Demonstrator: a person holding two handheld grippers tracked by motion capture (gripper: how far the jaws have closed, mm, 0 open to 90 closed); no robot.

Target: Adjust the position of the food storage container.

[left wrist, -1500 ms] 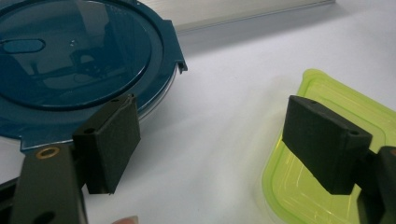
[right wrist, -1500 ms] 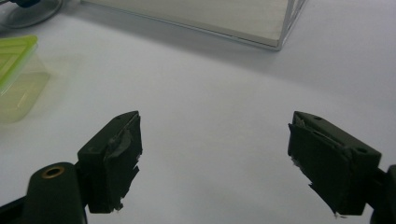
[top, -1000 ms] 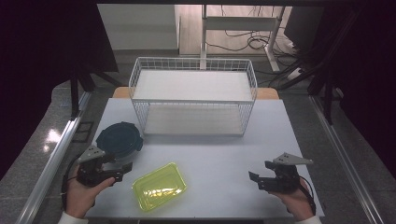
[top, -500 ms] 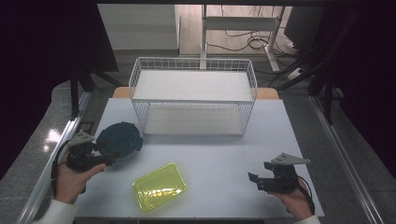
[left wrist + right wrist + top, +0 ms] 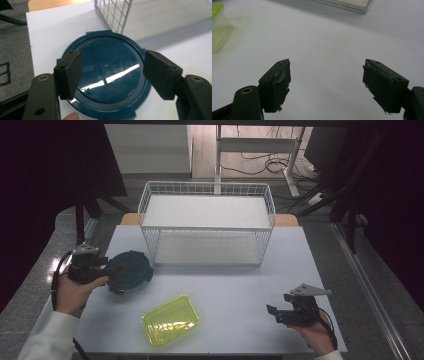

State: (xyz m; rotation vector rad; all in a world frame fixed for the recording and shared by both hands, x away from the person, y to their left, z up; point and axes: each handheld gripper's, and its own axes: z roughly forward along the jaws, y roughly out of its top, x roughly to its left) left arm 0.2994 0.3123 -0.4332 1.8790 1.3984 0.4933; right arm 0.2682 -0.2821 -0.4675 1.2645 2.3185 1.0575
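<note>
A round dark blue lid (image 5: 131, 270) lies flat on the white table (image 5: 235, 280), left of centre. My left gripper (image 5: 107, 268) hovers at its left rim, pointing across it. In the left gripper view the lid (image 5: 110, 82) shows under and between the black pads (image 5: 71, 72); the jaws have just been closing, but the pads are not pressing on it. A yellow-green plastic container (image 5: 170, 326) sits near the front edge. My right gripper (image 5: 274, 312) rests open at the front right, over bare table (image 5: 327, 37), with nothing between its pads.
A white wire basket (image 5: 207, 222) with two shelves stands at the back of the table, its corner (image 5: 112, 12) just beyond the lid. The yellow-green container's edge (image 5: 218, 27) lies far to the right gripper's left. Dark floor surrounds the table.
My left hand has moved back and to the left, from beside the yellow-green container to the lid's left rim, and its jaws have narrowed. The right hand has stayed put.
</note>
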